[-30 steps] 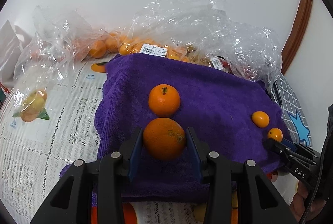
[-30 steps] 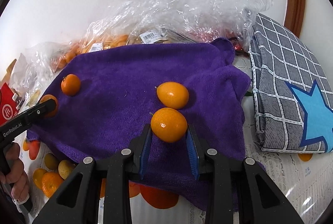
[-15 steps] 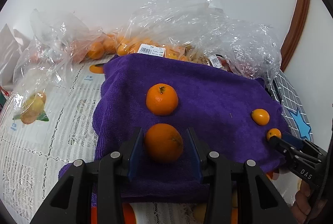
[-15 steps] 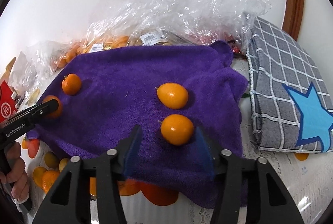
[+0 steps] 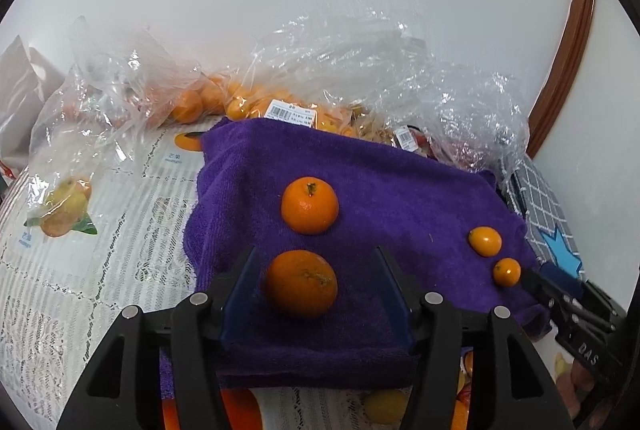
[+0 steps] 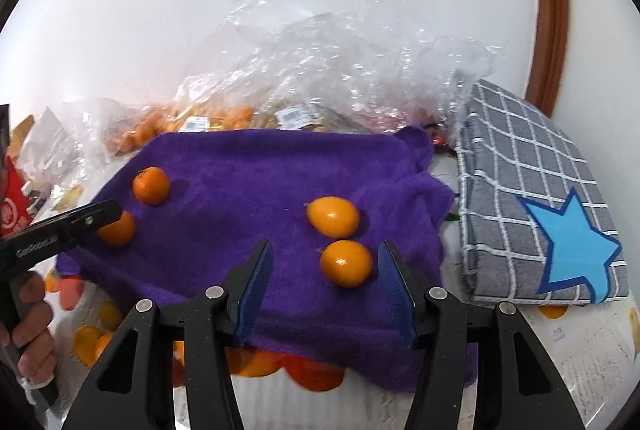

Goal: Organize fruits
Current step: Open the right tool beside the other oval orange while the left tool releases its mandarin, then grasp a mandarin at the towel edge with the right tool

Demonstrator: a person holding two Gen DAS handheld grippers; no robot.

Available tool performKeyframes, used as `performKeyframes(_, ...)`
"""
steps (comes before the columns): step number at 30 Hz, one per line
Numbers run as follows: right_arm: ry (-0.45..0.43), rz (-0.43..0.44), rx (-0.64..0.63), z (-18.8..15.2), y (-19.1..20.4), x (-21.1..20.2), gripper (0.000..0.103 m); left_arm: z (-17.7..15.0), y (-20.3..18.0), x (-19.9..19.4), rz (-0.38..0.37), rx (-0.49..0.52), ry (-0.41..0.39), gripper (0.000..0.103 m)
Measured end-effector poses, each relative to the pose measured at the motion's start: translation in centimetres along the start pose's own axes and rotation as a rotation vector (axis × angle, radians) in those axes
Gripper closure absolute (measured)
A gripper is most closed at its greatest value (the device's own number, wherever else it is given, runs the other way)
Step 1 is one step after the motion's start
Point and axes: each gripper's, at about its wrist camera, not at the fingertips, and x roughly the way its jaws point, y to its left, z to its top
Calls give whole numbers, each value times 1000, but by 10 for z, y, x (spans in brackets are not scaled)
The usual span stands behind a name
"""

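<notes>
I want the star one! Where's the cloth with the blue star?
In the right wrist view, the grey checked cloth lies at the right, just beside the purple towel, in front of the plastic bags.

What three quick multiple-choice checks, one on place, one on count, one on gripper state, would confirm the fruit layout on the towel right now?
1. Where does the near tangerine lie?
A. On the purple towel, between the left gripper fingers
B. Inside a plastic bag
C. On the grey checked cloth

2. How many loose fruits sit on the towel?
A. Two
B. Four
C. Six

3. How does the right gripper stand around the near kumquat?
A. Clamped on it
B. Open, pads clear of it
C. Lifting it off the towel

Answers:
1 A: the fruit rests on the towel with a gap to each finger.
2 B: two tangerines, the far one included, and two kumquats, counting the far kumquat.
3 B: space shows on both sides of the kumquat; the jaws have just been opening.
</notes>
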Motion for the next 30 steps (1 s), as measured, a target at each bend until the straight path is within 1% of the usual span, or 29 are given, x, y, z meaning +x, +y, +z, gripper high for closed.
performKeyframes(4,37,71,11,-4,7,-3,49,-1,3,-10,-3,-4,-27,44)
performKeyframes(7,71,159,19,-12,16,-8,53,-3,7,-21,0,-16,-48,43)
performKeyframes(10,78,225,22,-20,26,-13,53,-3,14,-30,3,-42,-64,43)
performKeyframes(13,85,240,-26,-28,40,-17,56,-6,20,-37,10,-58,-72,43)
performKeyframes(15,112,236,-44,-34,46,-14,65,-9,24,-41,22,-61,-70,43)
performKeyframes(17,138,226,-55,-38,50,-11,69,-14,28,-46,24,-67,-65,43)
performKeyframes(20,152,197,-52,-40,50,-6,70,-19,30,-54,14,-74,-63,43)
performKeyframes(23,169,202,-18,-39,46,1,70,-23,29,-61,6,-66,-60,43)
performKeyframes(26,241,231,0,-40,46,15,69,-28,25,-63,-3,-48,-48,43)
performKeyframes(29,244,221,-14,-40,48,14,70,-33,20,-65,-25,-23,-30,43)
performKeyframes(30,244,224,-23,-41,49,13,70,-36,17,-67,-43,-10,-20,43)
